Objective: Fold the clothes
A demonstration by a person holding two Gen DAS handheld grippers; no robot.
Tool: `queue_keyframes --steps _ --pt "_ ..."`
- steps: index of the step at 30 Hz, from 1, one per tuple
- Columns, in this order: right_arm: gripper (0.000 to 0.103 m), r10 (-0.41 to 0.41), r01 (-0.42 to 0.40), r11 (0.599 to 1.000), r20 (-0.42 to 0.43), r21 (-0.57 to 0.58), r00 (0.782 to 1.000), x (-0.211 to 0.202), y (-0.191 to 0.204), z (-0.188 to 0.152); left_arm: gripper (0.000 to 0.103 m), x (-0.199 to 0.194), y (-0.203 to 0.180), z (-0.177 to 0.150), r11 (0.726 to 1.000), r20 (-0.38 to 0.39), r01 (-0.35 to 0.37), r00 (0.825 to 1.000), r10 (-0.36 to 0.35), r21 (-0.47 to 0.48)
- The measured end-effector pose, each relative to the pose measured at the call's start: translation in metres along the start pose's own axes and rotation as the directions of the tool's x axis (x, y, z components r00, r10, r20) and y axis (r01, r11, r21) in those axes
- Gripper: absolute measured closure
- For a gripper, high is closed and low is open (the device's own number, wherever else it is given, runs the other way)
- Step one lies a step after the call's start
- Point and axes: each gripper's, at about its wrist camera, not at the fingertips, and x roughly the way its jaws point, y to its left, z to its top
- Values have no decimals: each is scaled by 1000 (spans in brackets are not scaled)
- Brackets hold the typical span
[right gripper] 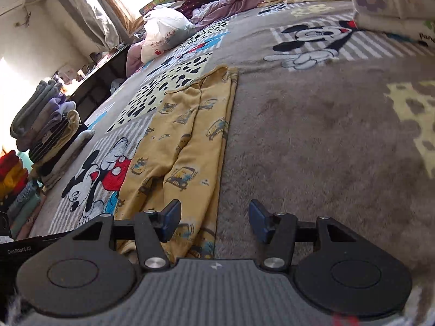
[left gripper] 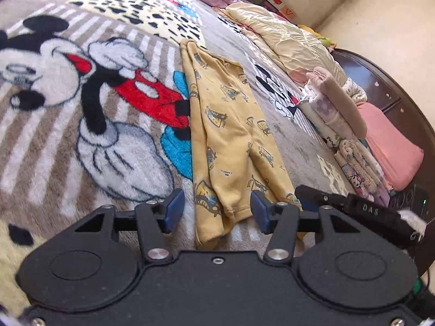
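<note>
A bed fills both views, covered by a plush cartoon-mouse blanket (left gripper: 81, 114), with a window at 11 o'clock in the right view and stacks of folded clothes (left gripper: 334, 114) along the bed's edge at 3 o'clock in the left view; more stacks (right gripper: 46, 125) stand off the bed at 9 o'clock in the right view. The yellow pants (left gripper: 231, 141) lie flat on the blanket, folded lengthwise so one leg rests on the other, running from the waist at 12 o'clock to the cuffs just before the grippers. That fits either a fold partly made, with the crosswise folds to come, or a garment just laid out this way; the pictures do not settle which. The cloth is soft knit printed with small cars, lightly rumpled along the middle. The left hand-held gripper (left gripper: 214, 212) is released, jaws spread above the cuffs, grasping nothing. The right hand-held gripper (right gripper: 214, 221) is likewise released, straddling the pants' right edge.
</note>
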Motion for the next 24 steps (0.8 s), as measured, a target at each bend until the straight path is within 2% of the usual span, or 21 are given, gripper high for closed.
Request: queue_keyframes --steps 3,5,9,10,11,12,13,15,17,19,21,22,24 --pt "47 46 -46 989 7 140 999 -4 -15 -13 51 -2 6 -5 992 -13 60 998 -62 -107" --pt "47 76 -77 970 15 232 997 -6 -25 -21 54 -2 7 -7 988 2 62 998 -63 -141" --pt "50 133 -137 903 39 408 990 -11 -44 -38 78 5 11 -6 978 12 59 998 -58 -199" --pt "61 146 -151 881 47 449 988 -13 -49 -42 89 5 11 -6 979 12 52 999 -51 -195" --pt "77 159 -165 856 55 490 986 -14 -54 -46 94 6 10 -6 982 12 43 999 -42 -185" --pt "84 166 -173 836 60 521 984 -6 -62 -49 96 5 9 -7 984 16 40 999 -38 -175" --pt "94 164 -170 832 59 528 985 12 -70 -49 98 4 8 -7 982 20 44 999 -41 -181" --pt "94 162 -173 850 66 498 985 9 -65 -50 98 -7 8 -8 971 25 73 997 -69 -226" --pt "94 150 -159 874 56 460 987 0 -56 -45 98 -15 8 -11 966 6 72 997 -73 -247" --pt "94 131 -133 899 32 418 991 -8 -48 -40 96 -13 13 -16 971 -33 29 999 -38 -239" --pt "93 115 -87 927 -54 363 992 -1 -47 -41 87 -13 19 -16 969 -55 25 998 -40 -247" --pt "93 112 -80 938 -78 337 991 1 -47 -39 81 -18 17 -13 974 -39 19 999 -28 -224" --pt "85 102 -79 955 -66 287 993 -2 -45 -29 52 -30 5 -4 990 21 -7 1000 10 -144"
